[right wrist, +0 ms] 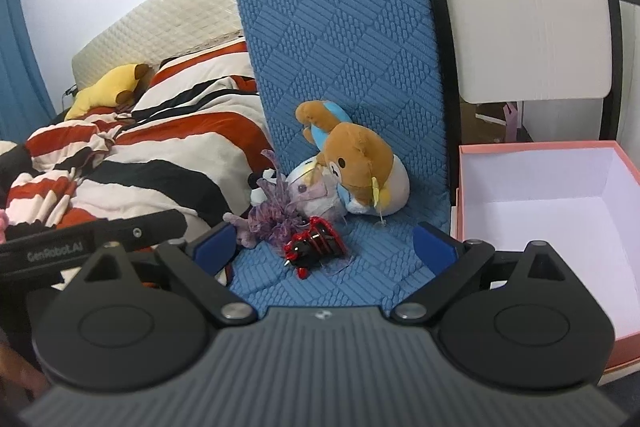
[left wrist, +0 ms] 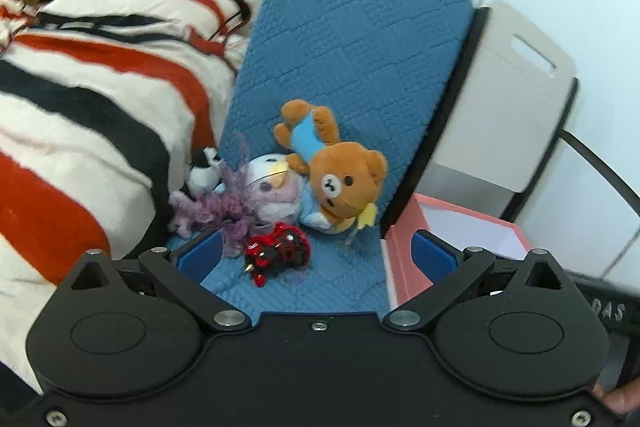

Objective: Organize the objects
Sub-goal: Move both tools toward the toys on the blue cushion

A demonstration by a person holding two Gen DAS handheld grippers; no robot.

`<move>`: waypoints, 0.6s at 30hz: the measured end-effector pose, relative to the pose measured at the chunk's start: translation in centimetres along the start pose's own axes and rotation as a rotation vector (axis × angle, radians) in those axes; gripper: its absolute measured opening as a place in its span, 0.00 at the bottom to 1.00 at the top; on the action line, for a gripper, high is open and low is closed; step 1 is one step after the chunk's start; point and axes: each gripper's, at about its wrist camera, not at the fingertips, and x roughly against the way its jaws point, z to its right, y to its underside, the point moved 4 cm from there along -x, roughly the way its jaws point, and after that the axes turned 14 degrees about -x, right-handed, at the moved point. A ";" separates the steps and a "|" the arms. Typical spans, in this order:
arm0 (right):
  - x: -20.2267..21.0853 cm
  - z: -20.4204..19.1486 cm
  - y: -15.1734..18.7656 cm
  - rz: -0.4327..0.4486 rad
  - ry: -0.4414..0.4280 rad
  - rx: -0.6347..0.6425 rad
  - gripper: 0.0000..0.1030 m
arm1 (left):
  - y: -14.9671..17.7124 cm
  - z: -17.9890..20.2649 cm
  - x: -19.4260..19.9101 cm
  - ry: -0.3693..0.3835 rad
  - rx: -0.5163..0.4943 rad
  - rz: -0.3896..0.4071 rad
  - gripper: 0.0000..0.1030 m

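A pile of small toys lies on the blue quilted chair seat (left wrist: 340, 287). A brown bear plush (left wrist: 332, 167) (right wrist: 356, 159) lies head down over a pale blue-and-white plush (left wrist: 272, 195) (right wrist: 308, 195). A purple fuzzy toy (left wrist: 212, 211) (right wrist: 272, 215) and a red-and-black toy (left wrist: 280, 247) (right wrist: 316, 243) lie in front of them. My left gripper (left wrist: 316, 255) is open just short of the red-and-black toy. My right gripper (right wrist: 324, 251) is open too, with that toy between its spread fingers, untouched.
An open pink box (right wrist: 560, 195) (left wrist: 452, 231) with a white inside stands right of the seat. A striped red, black and white blanket (left wrist: 80, 115) (right wrist: 152, 155) covers the bed on the left, with a yellow plush (right wrist: 108, 91) on it. Behind stands the blue chair back (right wrist: 340, 47).
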 end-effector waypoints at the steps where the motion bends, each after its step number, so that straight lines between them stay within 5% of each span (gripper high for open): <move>1: -0.2 0.3 0.0 -0.005 0.000 -0.009 0.94 | -0.1 -0.3 -0.2 0.004 0.019 -0.002 0.98; 10: -1.8 1.3 -0.8 0.026 0.008 -0.006 0.95 | -0.1 -1.7 -3.3 -0.033 0.043 -0.023 0.98; 18: -5.0 2.3 -1.9 0.018 0.019 -0.060 0.95 | 0.9 -0.8 -8.3 0.018 0.058 -0.066 0.98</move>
